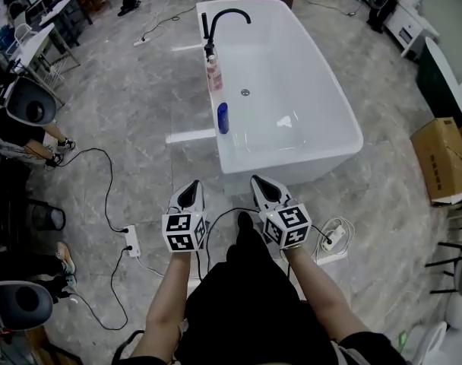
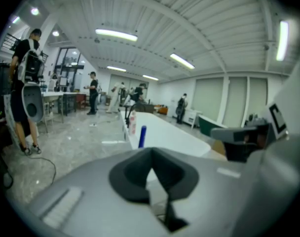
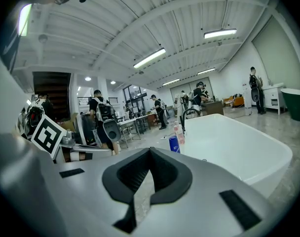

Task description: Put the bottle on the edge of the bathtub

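A white bathtub [image 1: 333, 139] stands on the grey floor ahead of me, with a black tap [image 1: 216, 21] at its left rim. Two bottles stand upright on that left rim: a pink one [image 1: 213, 73] near the tap and a blue one [image 1: 223, 118] nearer to me. The left gripper view shows the blue bottle [image 2: 142, 136] and the pink bottle [image 2: 132, 123] far off; so does the right gripper view, blue [image 3: 173, 143] and pink [image 3: 179, 134]. My left gripper [image 1: 191, 188] and right gripper [image 1: 262, 184] are held close to my body, short of the tub, both shut with nothing in them.
A power strip [image 1: 132, 240] with a black cable lies on the floor at my left, and a white plug block [image 1: 331, 240] at my right. A cardboard box [image 1: 444, 158] sits to the right of the tub. People and desks stand at the far left.
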